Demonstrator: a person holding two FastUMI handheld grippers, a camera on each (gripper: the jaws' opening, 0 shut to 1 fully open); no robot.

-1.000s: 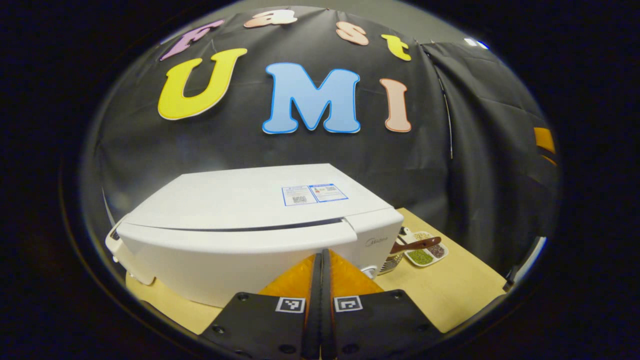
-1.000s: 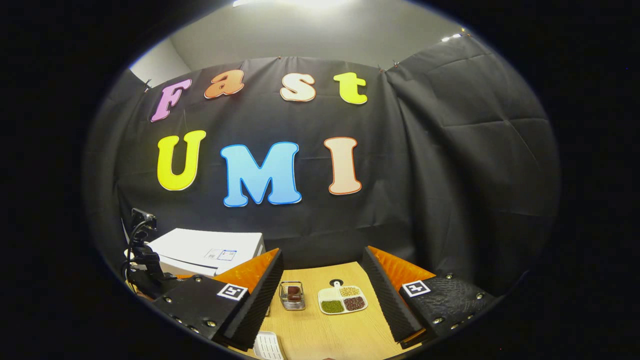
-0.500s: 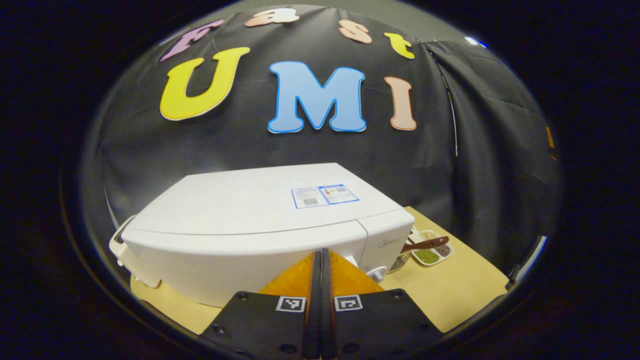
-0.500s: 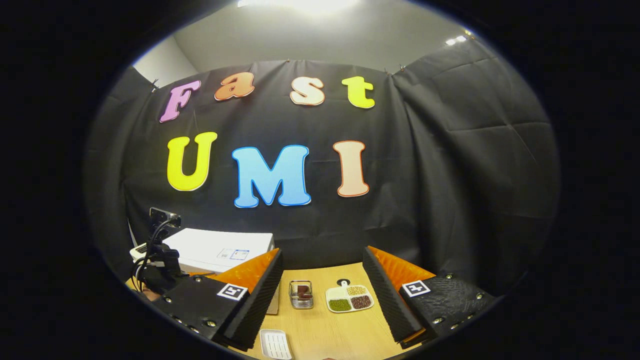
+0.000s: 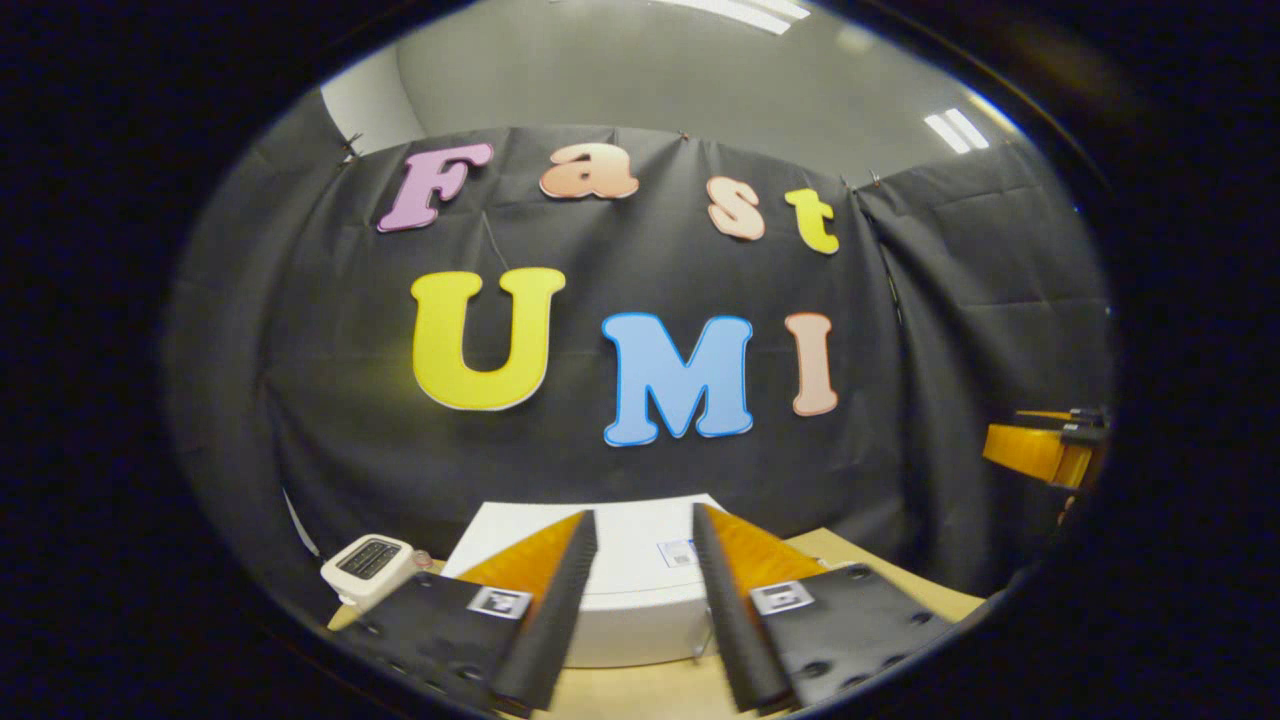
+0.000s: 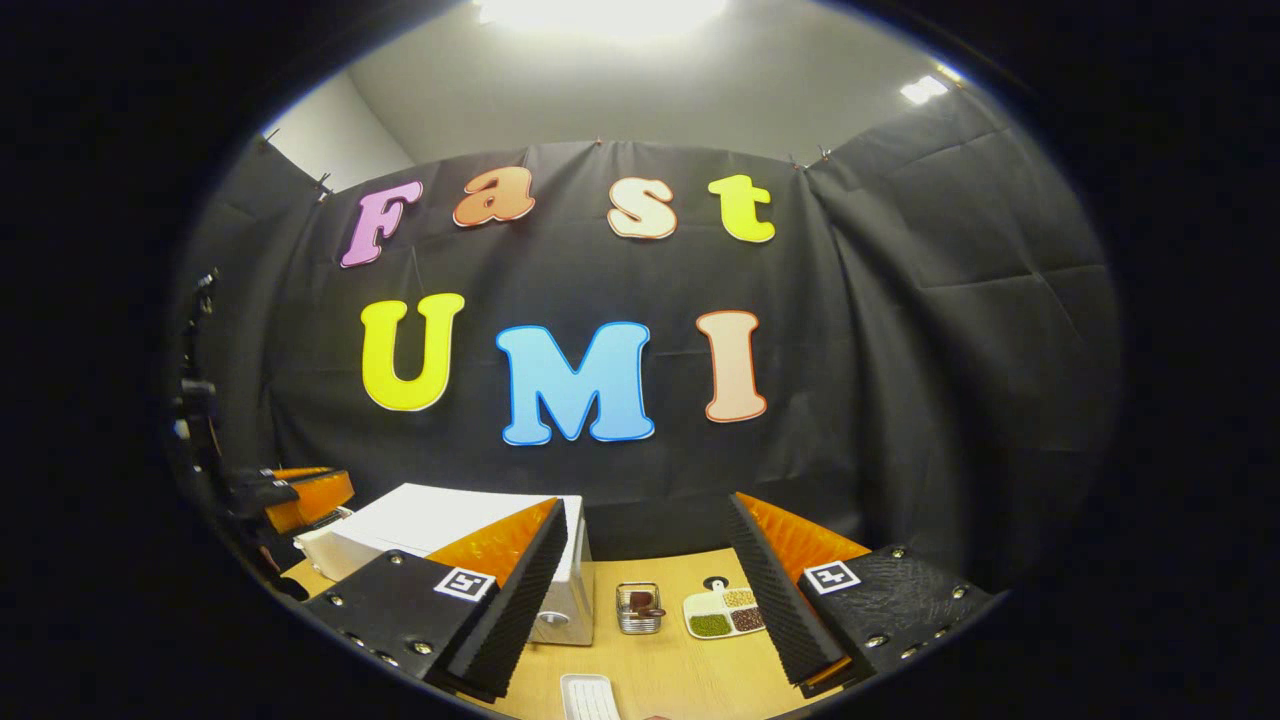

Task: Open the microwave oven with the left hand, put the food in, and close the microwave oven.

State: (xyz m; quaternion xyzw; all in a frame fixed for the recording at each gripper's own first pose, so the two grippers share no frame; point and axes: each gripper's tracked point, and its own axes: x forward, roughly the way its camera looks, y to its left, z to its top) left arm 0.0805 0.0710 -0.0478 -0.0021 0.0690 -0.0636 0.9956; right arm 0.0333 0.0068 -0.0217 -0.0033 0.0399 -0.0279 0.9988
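The white microwave (image 5: 640,575) sits low in the left gripper view, door shut as far as I can tell. My left gripper (image 5: 642,515) is open, held back from it and above its top. In the right gripper view the microwave (image 6: 440,520) stands at the left of the wooden table (image 6: 680,670). My right gripper (image 6: 645,502) is open and holds nothing. Beyond it stand a small wire basket (image 6: 638,607) with a brown piece of food and a divided plate (image 6: 725,612) of beans. The left gripper (image 6: 300,490) also shows far left, over the microwave.
A small white timer-like device (image 5: 368,565) lies left of the microwave. A white ribbed dish (image 6: 588,695) sits at the near table edge. The right gripper (image 5: 1045,450) shows at the far right of the left gripper view.
My left gripper went from shut against the microwave's front to open, pulling back and tilting up. The narrow gap along the door's top closed. The right gripper drifted slightly.
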